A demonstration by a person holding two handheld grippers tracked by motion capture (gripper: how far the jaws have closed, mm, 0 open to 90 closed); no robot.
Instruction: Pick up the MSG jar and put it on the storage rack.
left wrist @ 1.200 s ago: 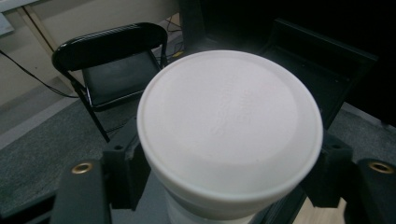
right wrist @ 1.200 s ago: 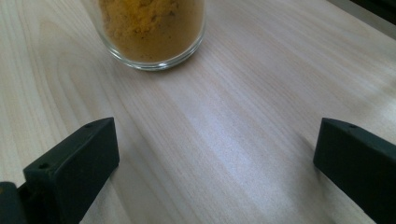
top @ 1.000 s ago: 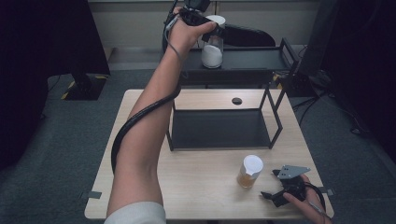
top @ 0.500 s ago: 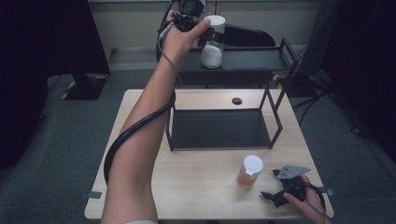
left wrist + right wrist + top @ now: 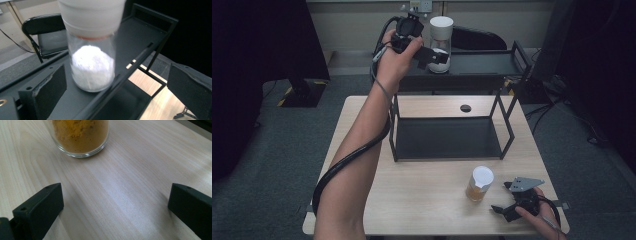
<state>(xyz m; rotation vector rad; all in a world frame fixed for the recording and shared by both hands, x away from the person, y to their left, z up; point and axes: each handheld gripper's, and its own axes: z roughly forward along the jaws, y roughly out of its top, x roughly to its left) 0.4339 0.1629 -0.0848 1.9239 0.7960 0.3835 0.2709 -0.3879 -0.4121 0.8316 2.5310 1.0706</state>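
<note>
Where the black shelf rack spans the back of the table, a white-capped jar of white powder stands upright on its top shelf. Left gripper sits right at that jar; its jaws have just been opening and stand wide, pads clear of the glass either side. Right gripper rests low at the table's near right corner, jaws spread, empty. Jar of orange powder stands just beside it.
</note>
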